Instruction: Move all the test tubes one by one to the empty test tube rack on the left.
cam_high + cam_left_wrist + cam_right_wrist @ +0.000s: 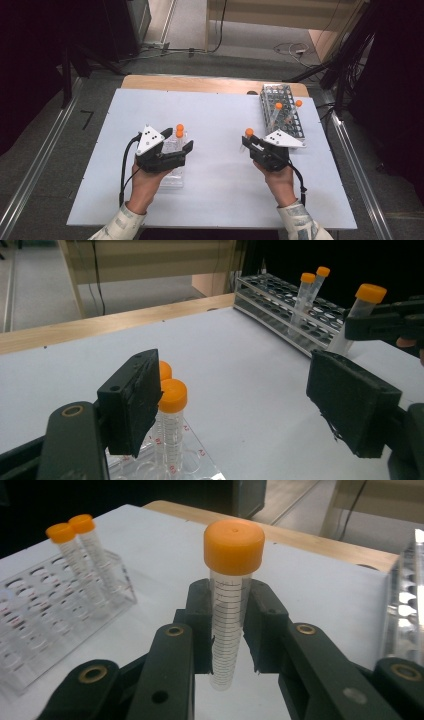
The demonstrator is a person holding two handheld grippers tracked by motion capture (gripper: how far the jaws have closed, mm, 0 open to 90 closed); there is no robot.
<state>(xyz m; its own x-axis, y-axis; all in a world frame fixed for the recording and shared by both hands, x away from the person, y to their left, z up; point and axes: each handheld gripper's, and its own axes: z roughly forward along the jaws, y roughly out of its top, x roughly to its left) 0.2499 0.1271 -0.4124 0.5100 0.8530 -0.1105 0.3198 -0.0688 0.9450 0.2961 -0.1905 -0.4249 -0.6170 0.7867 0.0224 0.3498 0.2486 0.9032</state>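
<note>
My right gripper (230, 630) is shut on a clear graduated tube with an orange cap (232, 545), held upright above the white table; from above, the held tube (248, 133) is right of centre. My left gripper (240, 400) stands open with nothing between its pads. Just behind its left jaw, two orange-capped tubes (170, 405) stand in a clear plastic rack (200, 467). From above, the left gripper (178, 139) hovers over that clear rack (172, 179). The right gripper (385, 322) with its tube (367, 295) also appears in the left gripper view.
A grey wire rack (290, 125) stands at the table's back right and holds two more orange-capped tubes (278, 107). The white table top (215, 115) has a wooden strip along its far edge. Cables lie on the floor beyond.
</note>
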